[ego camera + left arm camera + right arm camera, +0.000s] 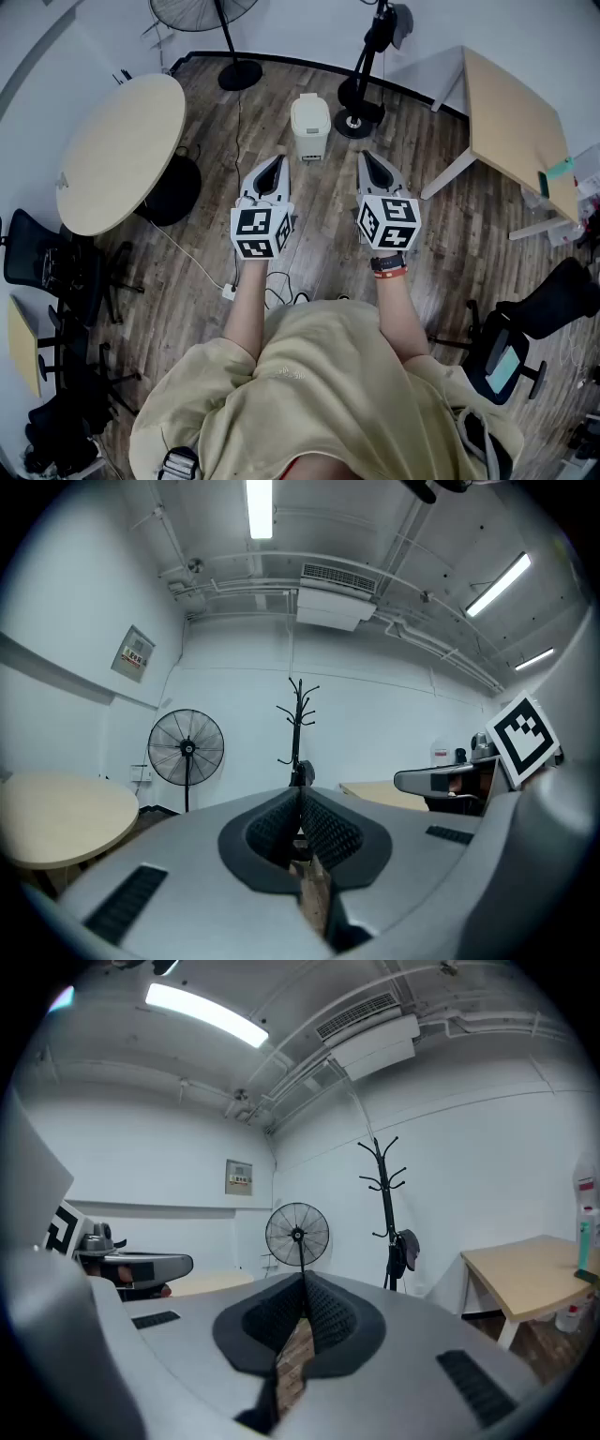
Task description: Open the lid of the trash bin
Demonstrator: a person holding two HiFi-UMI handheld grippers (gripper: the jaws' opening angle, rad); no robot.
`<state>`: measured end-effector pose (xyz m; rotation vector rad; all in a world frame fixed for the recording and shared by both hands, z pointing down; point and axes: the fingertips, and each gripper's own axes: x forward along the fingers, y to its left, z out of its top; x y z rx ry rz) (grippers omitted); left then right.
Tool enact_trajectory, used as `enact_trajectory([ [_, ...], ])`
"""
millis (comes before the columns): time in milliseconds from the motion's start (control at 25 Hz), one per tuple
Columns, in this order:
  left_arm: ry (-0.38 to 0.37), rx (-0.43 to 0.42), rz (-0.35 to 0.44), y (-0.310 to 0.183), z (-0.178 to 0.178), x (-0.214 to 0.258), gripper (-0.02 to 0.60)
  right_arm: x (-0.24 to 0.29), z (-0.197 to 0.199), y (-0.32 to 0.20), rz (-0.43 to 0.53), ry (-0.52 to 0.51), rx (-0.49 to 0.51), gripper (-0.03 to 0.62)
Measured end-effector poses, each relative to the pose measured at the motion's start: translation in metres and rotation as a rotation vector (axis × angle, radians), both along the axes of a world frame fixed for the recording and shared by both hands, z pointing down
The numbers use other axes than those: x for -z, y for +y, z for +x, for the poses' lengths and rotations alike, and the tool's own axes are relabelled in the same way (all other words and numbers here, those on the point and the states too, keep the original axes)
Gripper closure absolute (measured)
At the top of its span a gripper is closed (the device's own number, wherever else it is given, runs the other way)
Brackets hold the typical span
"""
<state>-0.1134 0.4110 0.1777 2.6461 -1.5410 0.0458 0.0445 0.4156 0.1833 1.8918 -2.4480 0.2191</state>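
- Bin (310, 127) stands on the floor (328, 220), straight ahead of the person, between the round desk (122, 150) and the square desk (516, 127).
- Lid (309, 105) looks shut and flat on top; nothing touches it.
- Left hand-held gripper (273, 167) is held out in the air, well short of the bin, pointing toward it. In the left gripper view its jaws (298, 797) are pressed together with nothing between them.
- Right hand-held gripper (368, 159) is beside it at about the same height, also well short of the bin. In the right gripper view its jaws (302, 1286) are pressed together and empty.
- Both gripper views look out across the room, and neither shows the bin.
- Progress: nothing done yet, judging by the shut lid.
- Left to do: lower a gripper to the bin, catch the lid edge, lift it open.
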Motion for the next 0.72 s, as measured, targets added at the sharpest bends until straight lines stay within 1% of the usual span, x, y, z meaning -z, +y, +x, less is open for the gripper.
enact_trajectory([
  [160,0.007,-0.006,-0.004,0.001,-0.018,-0.003,0.557,-0.005,-0.016,0.002,-0.004,-0.002,-0.031,0.58],
  [440,0.04,-0.029,-0.018,0.001,-0.05,-0.014,0.557,-0.017,-0.051,0.003,-0.019,-0.043,-0.071,0.58],
  [560,0.059,-0.046,-0.027,0.002,-0.059,-0.022,0.557,-0.024,-0.071,0.006,-0.023,-0.034,-0.058,0.58],
  [720,0.054,-0.071,-0.035,-0.001,-0.058,-0.031,0.557,-0.037,-0.089,0.004,-0.048,-0.031,-0.02,0.58],
])
